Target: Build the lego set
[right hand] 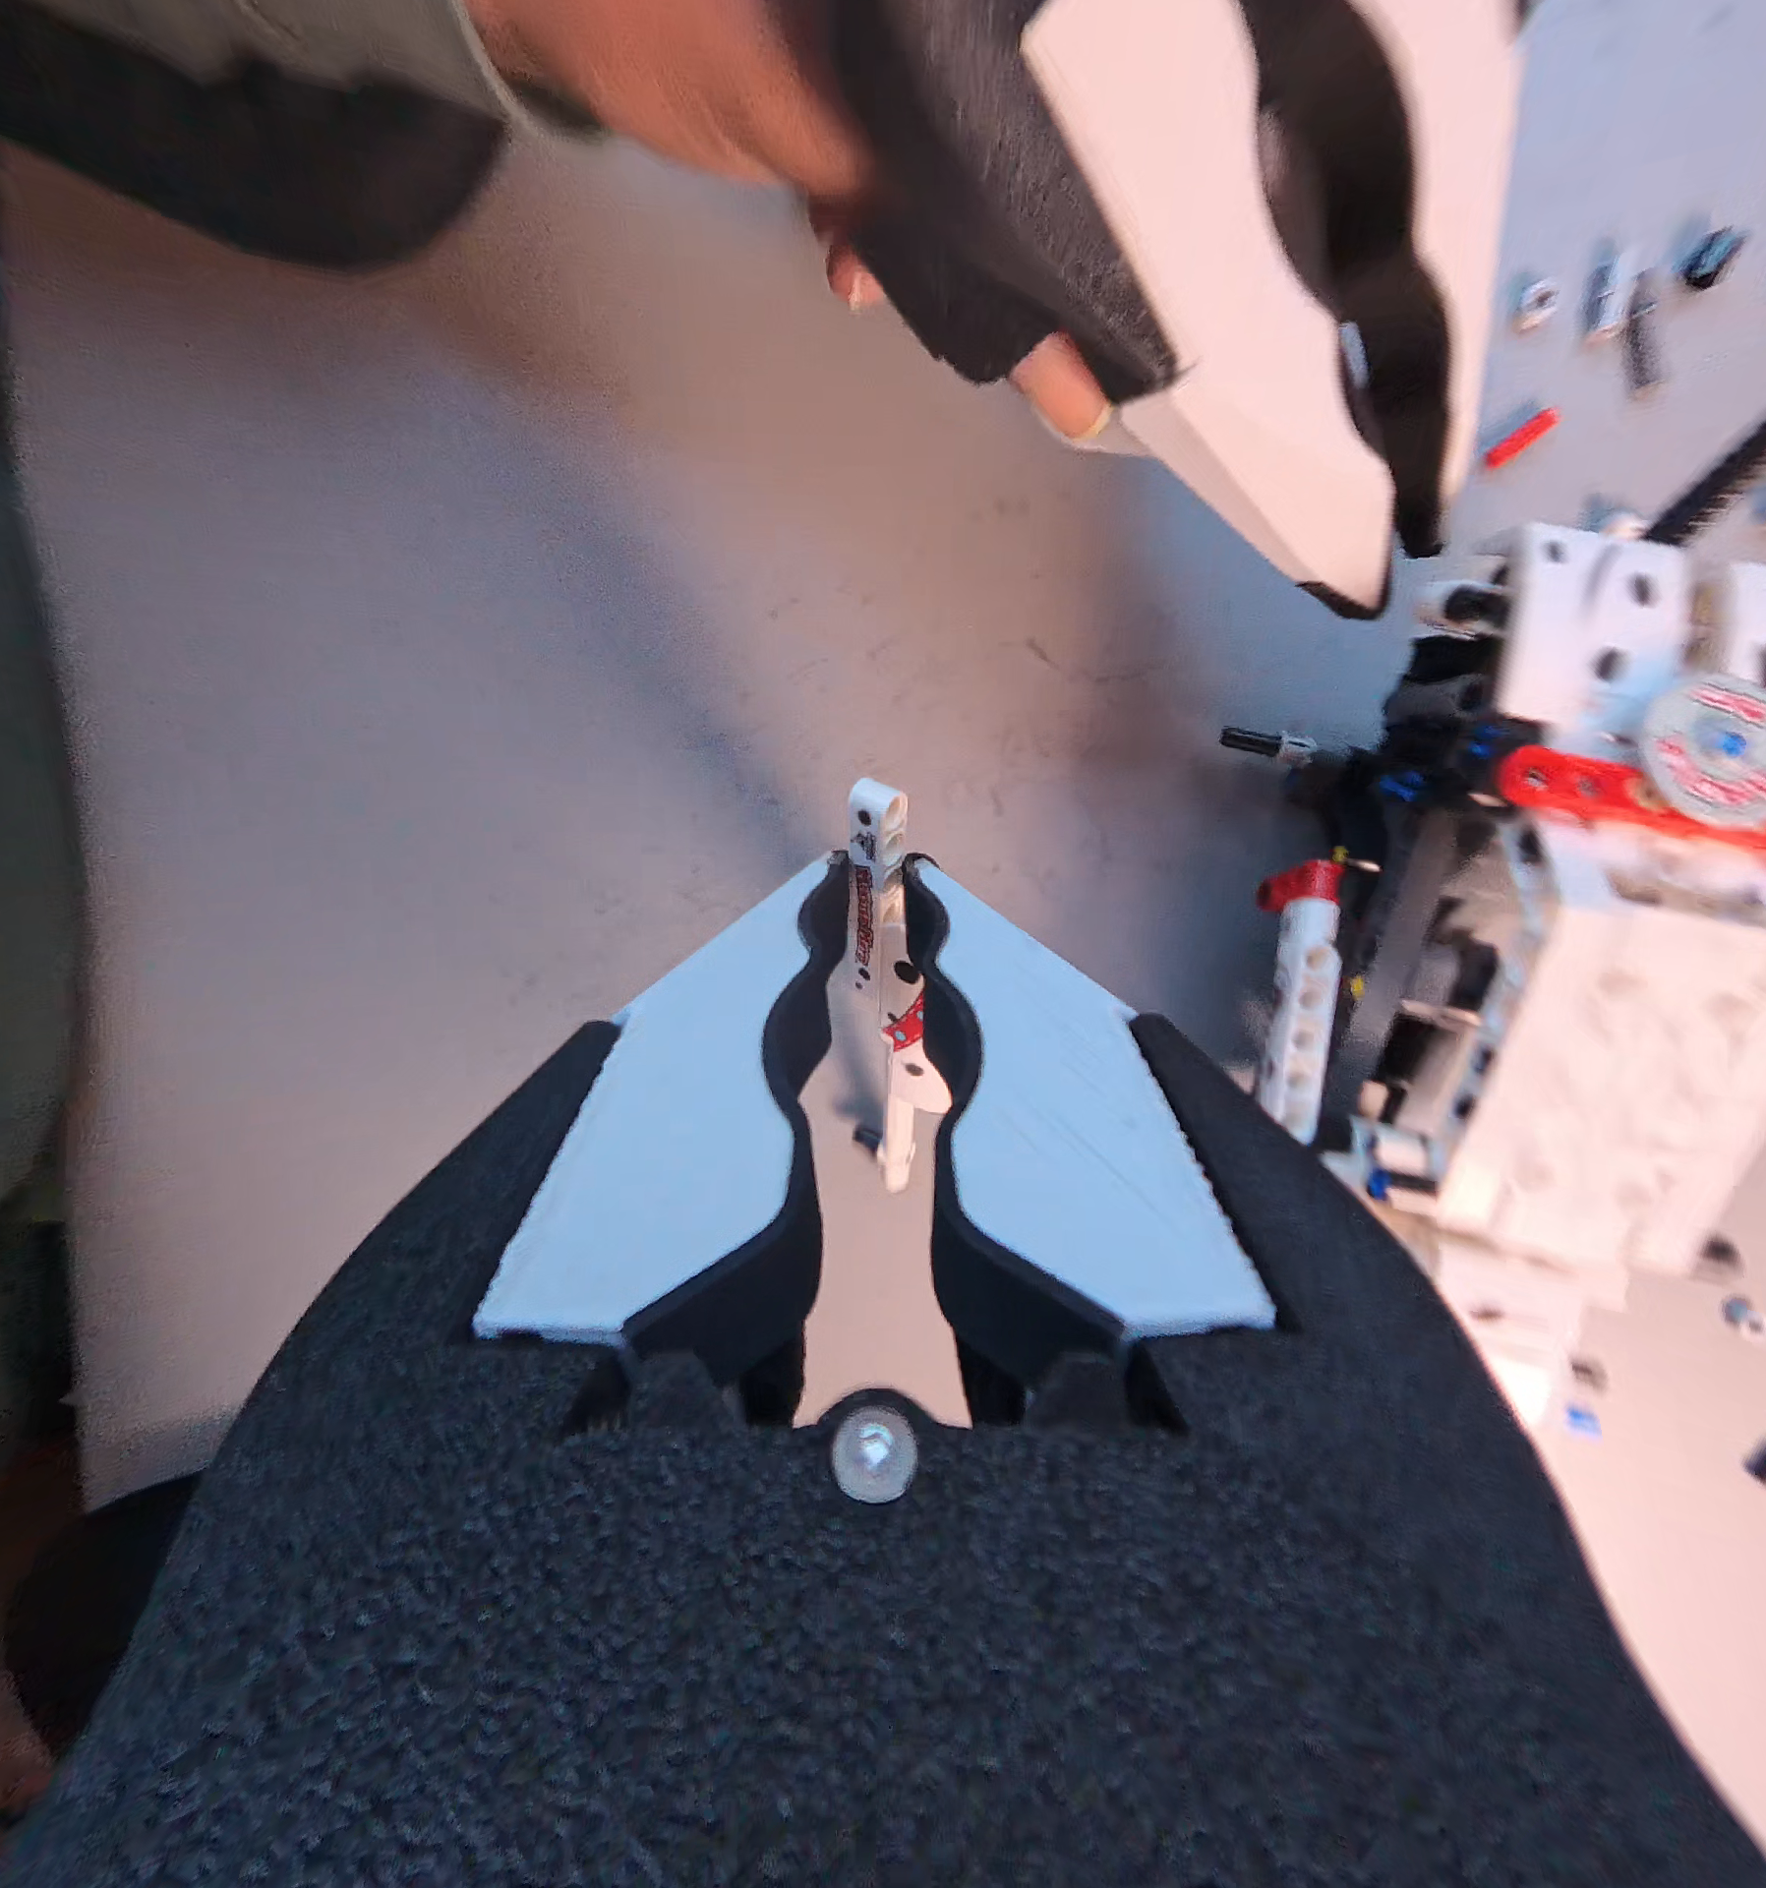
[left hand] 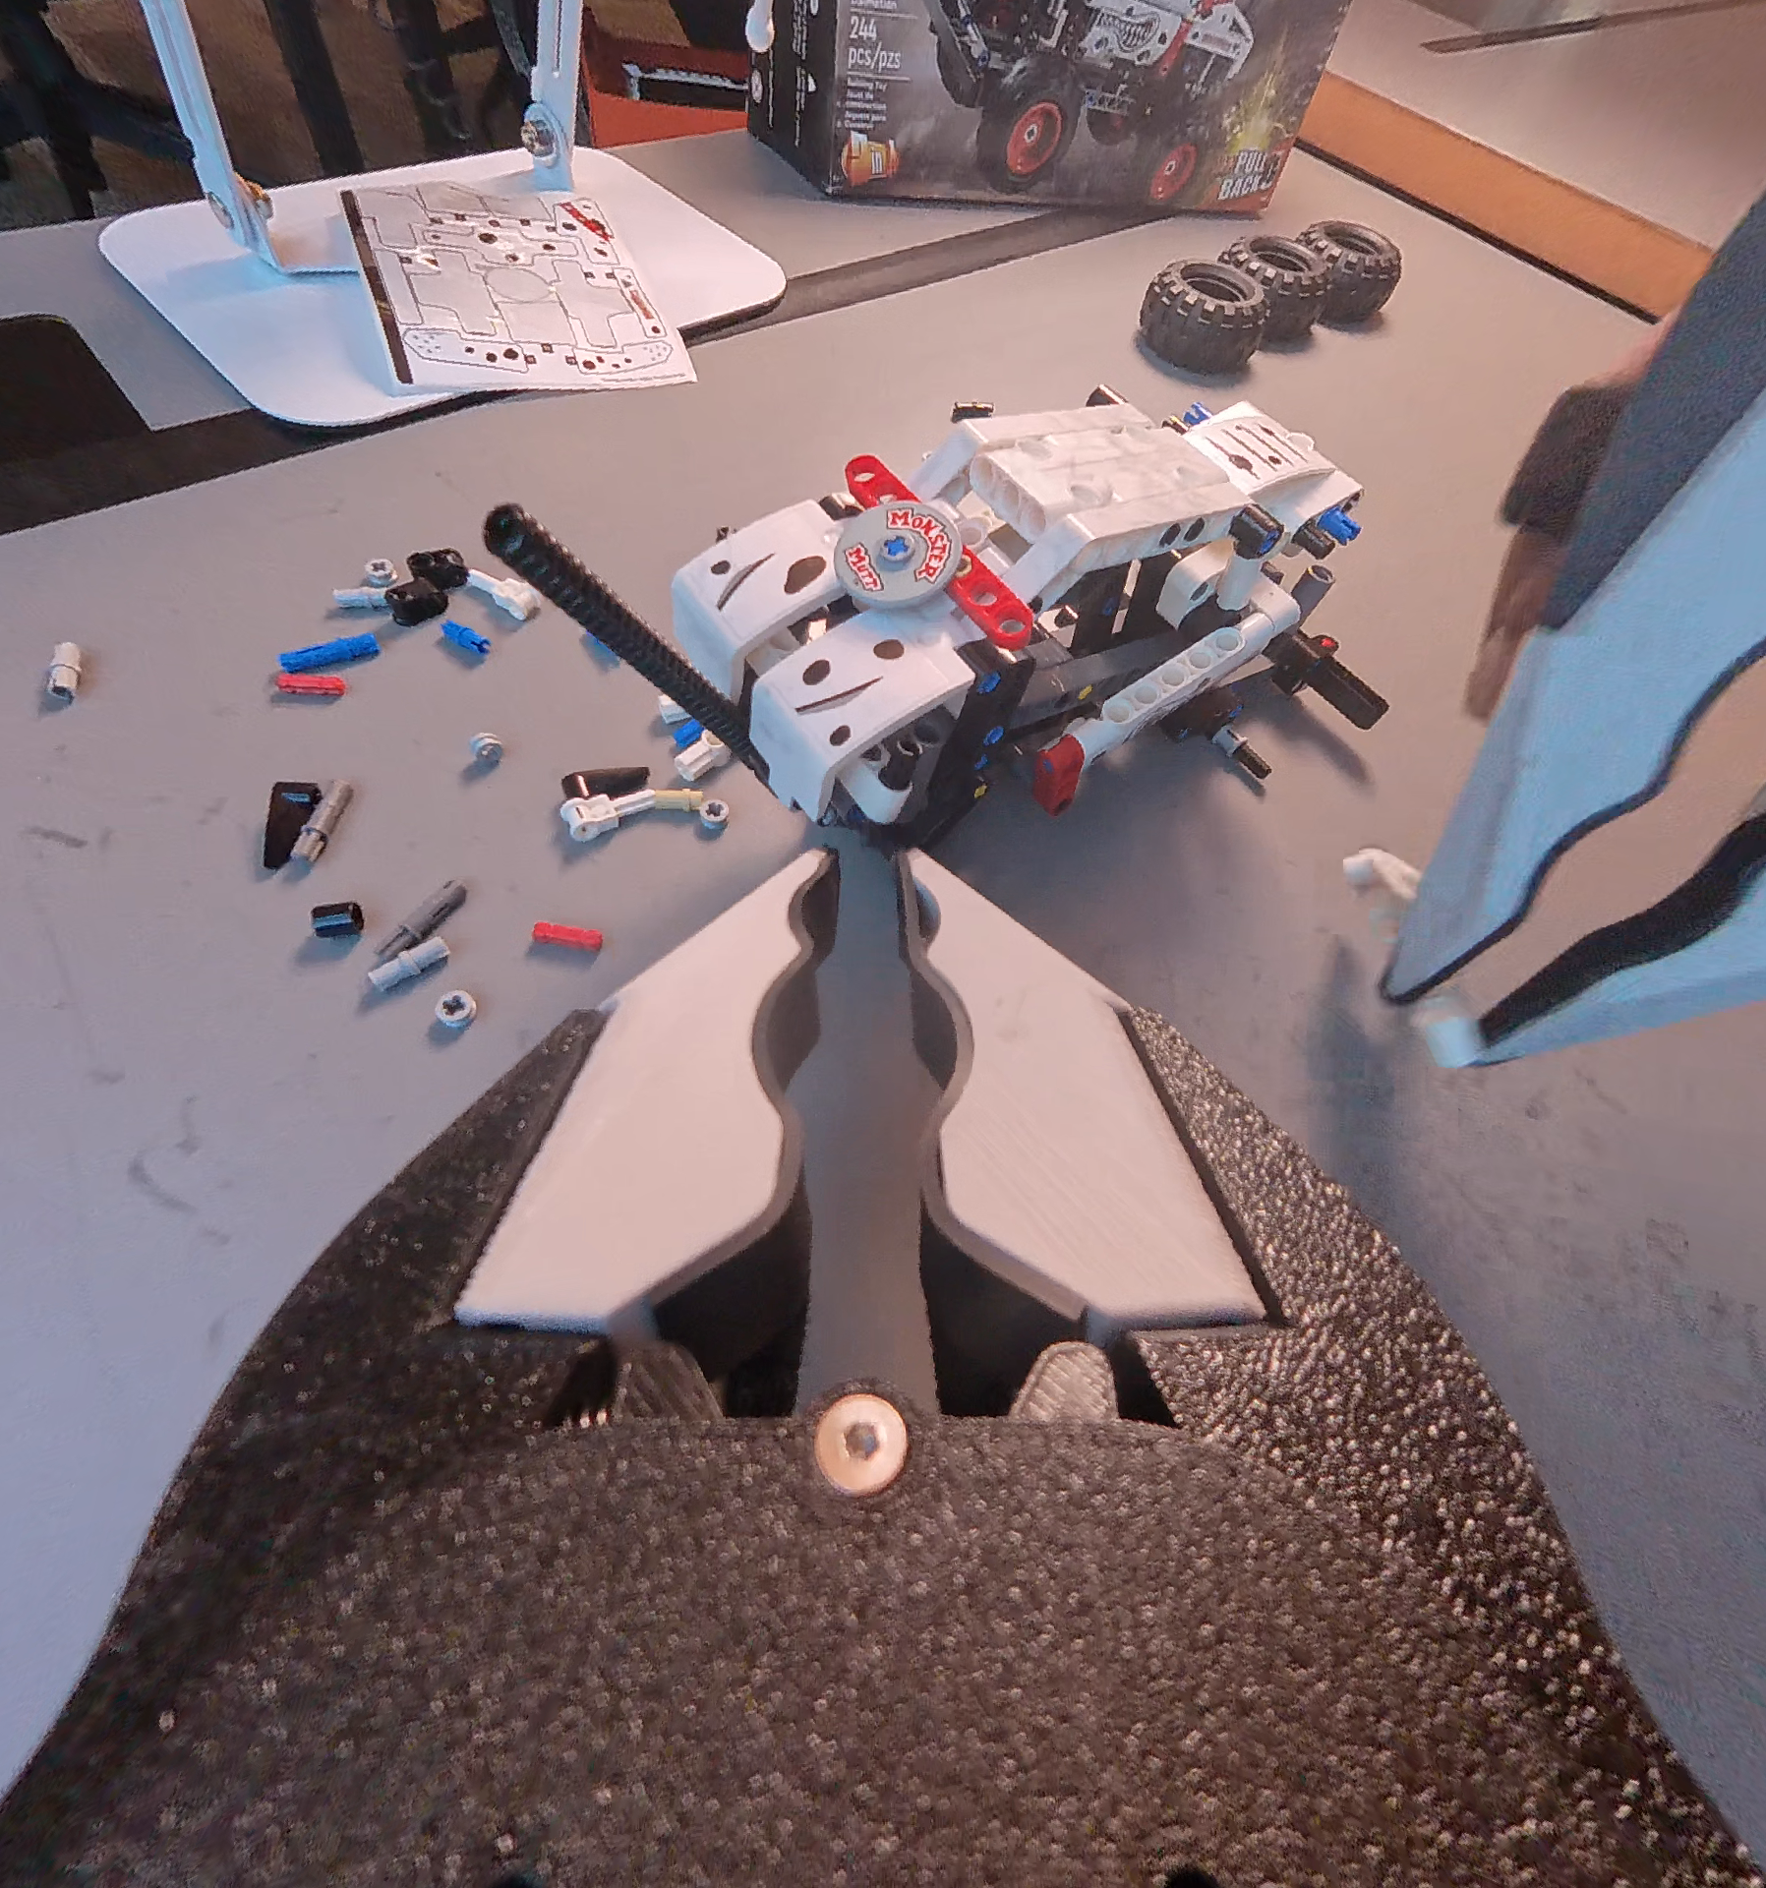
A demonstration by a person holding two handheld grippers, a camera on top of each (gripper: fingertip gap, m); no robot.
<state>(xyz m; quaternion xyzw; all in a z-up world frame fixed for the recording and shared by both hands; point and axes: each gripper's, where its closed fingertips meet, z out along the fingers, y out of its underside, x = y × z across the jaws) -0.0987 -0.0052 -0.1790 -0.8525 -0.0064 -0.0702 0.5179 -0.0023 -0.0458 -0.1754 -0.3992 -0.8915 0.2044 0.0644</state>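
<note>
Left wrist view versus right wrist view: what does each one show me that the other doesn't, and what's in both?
Only the left wrist view shows the three black tyres, the set's box, the sticker sheet on a white stand base, and the left tongs shut at the truck's near end.

Only the right wrist view shows the right tongs shut on a white stickered beam, and the person's hand holding the other tool.

Both show the white truck model, its red beam with grey disc, the black ribbed hose and loose pins on the grey table.
</note>
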